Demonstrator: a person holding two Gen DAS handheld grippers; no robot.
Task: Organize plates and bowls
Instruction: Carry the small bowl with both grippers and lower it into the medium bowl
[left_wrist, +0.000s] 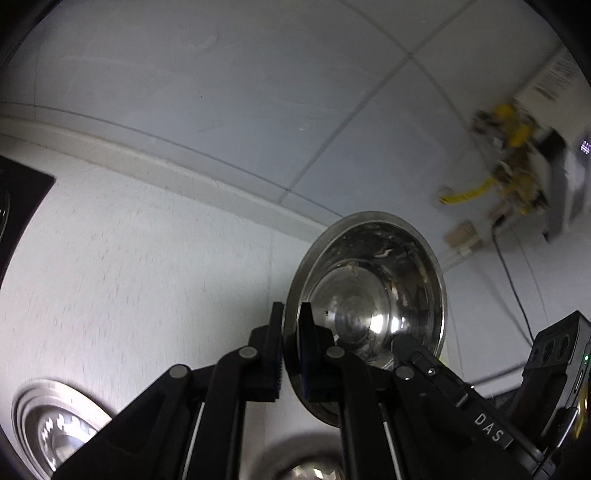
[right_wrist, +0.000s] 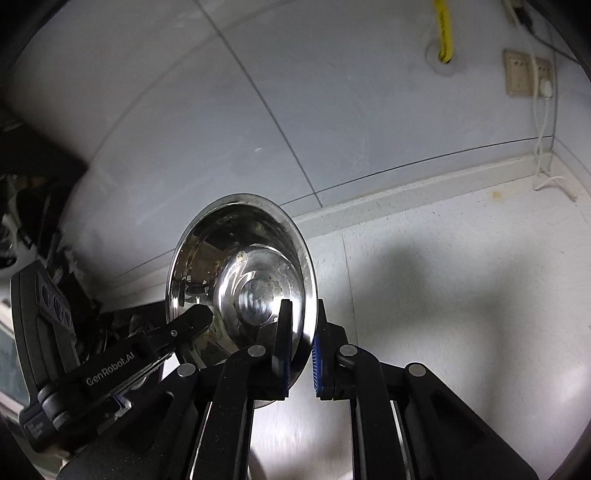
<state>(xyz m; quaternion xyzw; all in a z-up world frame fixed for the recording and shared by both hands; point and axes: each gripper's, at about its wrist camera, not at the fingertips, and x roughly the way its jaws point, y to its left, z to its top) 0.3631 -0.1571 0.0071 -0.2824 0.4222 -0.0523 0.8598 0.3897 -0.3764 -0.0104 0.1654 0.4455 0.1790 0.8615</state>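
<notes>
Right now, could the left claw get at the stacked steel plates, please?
Probably not: the left claw is shut on the rim of the steel bowl, so it must release that first.

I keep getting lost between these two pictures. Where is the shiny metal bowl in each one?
Left wrist view: steel bowl right of centre, its left rim pinched by the left gripper.
Right wrist view: the bowl left of centre, its right rim pinched by the right gripper.
Shared landmark: the yellow strap on the wall.

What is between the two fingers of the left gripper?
In the left wrist view, the rim of the steel bowl sits between the fingers of the left gripper, pinched.
</notes>
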